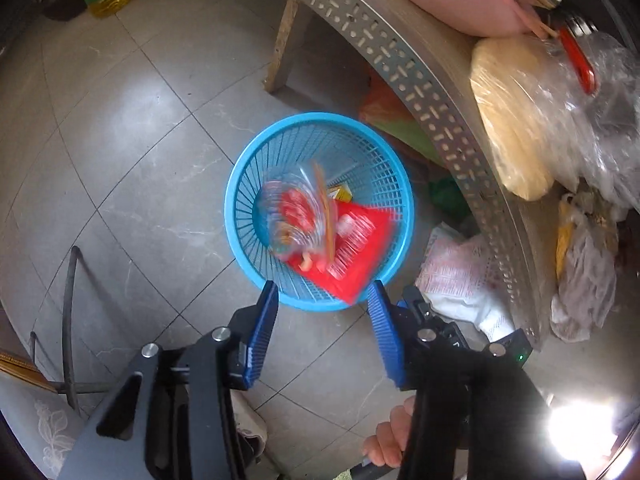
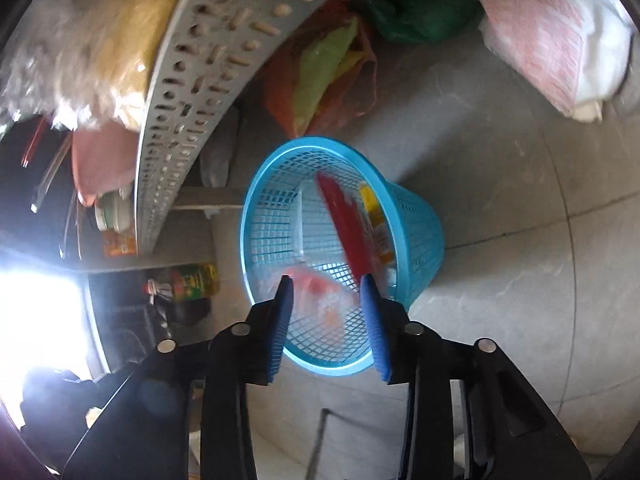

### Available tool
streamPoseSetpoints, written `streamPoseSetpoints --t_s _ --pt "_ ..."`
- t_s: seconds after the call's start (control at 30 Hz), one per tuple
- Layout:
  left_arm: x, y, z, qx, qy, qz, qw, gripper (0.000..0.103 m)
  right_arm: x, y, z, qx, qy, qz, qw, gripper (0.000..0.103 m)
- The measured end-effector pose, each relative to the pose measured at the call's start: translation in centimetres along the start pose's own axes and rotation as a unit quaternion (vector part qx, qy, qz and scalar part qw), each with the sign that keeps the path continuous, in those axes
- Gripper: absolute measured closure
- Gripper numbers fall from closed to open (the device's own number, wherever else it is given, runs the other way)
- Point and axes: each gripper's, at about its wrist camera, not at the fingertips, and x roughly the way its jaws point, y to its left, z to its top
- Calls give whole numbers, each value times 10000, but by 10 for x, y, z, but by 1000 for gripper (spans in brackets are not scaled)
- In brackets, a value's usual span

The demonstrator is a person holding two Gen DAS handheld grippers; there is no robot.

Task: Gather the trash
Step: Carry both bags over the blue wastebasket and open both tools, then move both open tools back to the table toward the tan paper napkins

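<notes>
Left wrist: my left gripper point(image 1: 322, 296) & right gripper point(image 2: 328, 292) both spread, empty, over round blue plastic mesh basket point(image 1: 256, 160); clear crinkly wrapper point(image 1: 294, 210) dropping in. Next: find more trash.

Both wrist views look steeply down, near, sharing blue basket point(image 1: 244, 184) point(image 2: 420, 232)

Grey tiled floor point(image 1: 120, 128), perforated metal shelf edge point(image 1: 404, 64), window glare.

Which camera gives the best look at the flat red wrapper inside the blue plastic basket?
The left wrist view: it looks almost straight down, showing the flat red wrapper face-up in the blue plastic basket. The right wrist view catches the wrapper edge-on and blurred.
</notes>
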Motion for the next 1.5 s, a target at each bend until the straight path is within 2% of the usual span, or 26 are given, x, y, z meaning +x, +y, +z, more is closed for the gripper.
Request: streamPoseSetpoints --t_s 0.13,0.27,0.4,0.47,0.53,0.63,0.77,0.97,1.03,1.13,1.23,1.33,1.5 --pt "-18 3 -5 201 -141 54 9997 57 -15 -5 -3 -78 -108 -59 9999 59" --pt "-47 8 -21 386 -228 -49 9990 54 -38 -8 -10 -261 -137 -126 9995 59" --pt "-94 17 -47 687 -479 -56 9965 52 -62 3 -28 -938 -95 -284 9951 53" --pt "-126 23 -67 813 -696 -91 9942 51 -77 11 -43 -1452 -38 -372 9887 49" --pt "-160 33 -90 935 -922 -81 9913 47 -91 19 -58 -1967 0 -451 9794 45" --pt "-221 53 -137 1108 -1492 -1 9826 40 -120 31 -79 -2620 -82 -501 9637 39" --pt "-284 88 -203 954 -2248 67 9697 27 -155 51 -99 -3255 -208 -498 9440 36" --pt "-329 135 -304 424 -3035 198 9517 18 -199 100 -129 -4067 -565 -319 9112 29" --pt "-340 154 -338 162 -3263 209 9449 17 -213 116 -142 -4310 -677 -216 8995 23" --pt "-350 178 -386 -237 -3484 334 9364 13 -231 137 -165 -4683 -755 -5 8803 16" --pt "-351 196 -428 -512 -3555 615 9312 10 -239 150 -189 -5025 -736 191 8612 11" --pt "-343 212 -461 -752 -3494 833 9302 10 -237 161 -212 -5308 -607 186 8451 9" --pt "-322 238 -498 -1139 -3273 756 9350 9 -228 181 -257 -5816 -383 51 8125 8"
